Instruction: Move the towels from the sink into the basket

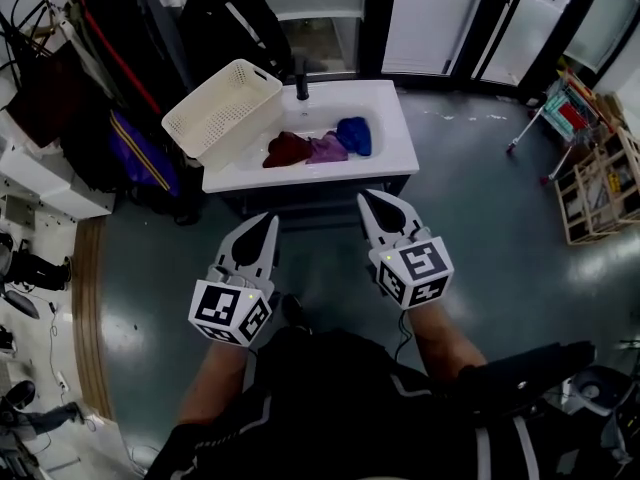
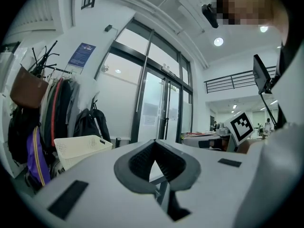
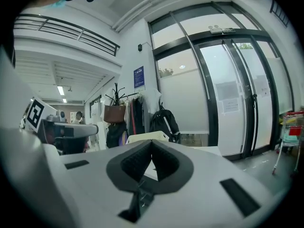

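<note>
Three towels lie in the white sink (image 1: 385, 118): a dark red one (image 1: 287, 149), a purple one (image 1: 327, 148) and a blue one (image 1: 354, 135). A cream perforated basket (image 1: 222, 108) rests tilted on the sink's left end; it also shows in the left gripper view (image 2: 78, 148). Both grippers hover over the floor in front of the sink cabinet, pointing towards it. My left gripper (image 1: 268, 218) (image 2: 153, 144) is shut and holds nothing. The right gripper (image 1: 368, 200) (image 3: 152, 144) has its jaws together, also with nothing in them.
A black faucet (image 1: 302, 78) stands behind the basin. Coats and bags (image 1: 120, 58) hang on a rack left of the sink. Glass doors (image 1: 450, 18) are behind it. A wooden crate shelf (image 1: 600, 183) and a small cart (image 1: 560, 108) stand at the right.
</note>
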Tool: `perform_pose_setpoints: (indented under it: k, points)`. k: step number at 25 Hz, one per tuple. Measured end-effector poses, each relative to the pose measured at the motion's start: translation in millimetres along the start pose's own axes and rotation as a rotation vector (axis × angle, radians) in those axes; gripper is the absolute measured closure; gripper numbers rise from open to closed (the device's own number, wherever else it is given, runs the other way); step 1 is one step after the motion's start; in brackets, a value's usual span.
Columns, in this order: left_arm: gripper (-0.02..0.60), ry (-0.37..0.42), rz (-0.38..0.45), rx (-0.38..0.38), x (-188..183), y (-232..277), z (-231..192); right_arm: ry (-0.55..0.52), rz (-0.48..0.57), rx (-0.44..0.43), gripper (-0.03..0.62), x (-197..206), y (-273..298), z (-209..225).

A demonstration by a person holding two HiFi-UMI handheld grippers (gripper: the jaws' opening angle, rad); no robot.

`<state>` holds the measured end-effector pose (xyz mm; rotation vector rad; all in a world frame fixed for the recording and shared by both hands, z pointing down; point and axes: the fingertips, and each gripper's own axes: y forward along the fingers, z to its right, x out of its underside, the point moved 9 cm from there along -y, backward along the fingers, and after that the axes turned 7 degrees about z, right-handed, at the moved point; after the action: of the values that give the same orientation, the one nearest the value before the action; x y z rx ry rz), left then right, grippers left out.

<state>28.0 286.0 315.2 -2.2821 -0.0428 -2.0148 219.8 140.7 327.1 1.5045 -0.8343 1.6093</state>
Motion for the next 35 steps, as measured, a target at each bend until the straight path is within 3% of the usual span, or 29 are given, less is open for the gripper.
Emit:
perform_pose_setpoints:
  k: [6,20,27,35]
  points:
    - [0.578,-0.019,-0.006,0.024,-1,13,-50,0.017,0.001,0.056,0.591,1,40,-4]
    - [0.578,-0.068,0.015,0.079,0,44,-146,-0.064,-0.045,0.110,0.591,-6,128,-24]
    - [0.578,-0.061,-0.022,0.087,11,72,-155,-0.062,-0.065,0.131,0.591,-5,142,0]
    - [0.578,-0.020,-0.089,0.094,24,139,-134,-0.054,-0.051,0.154,0.591,-5,148,73]
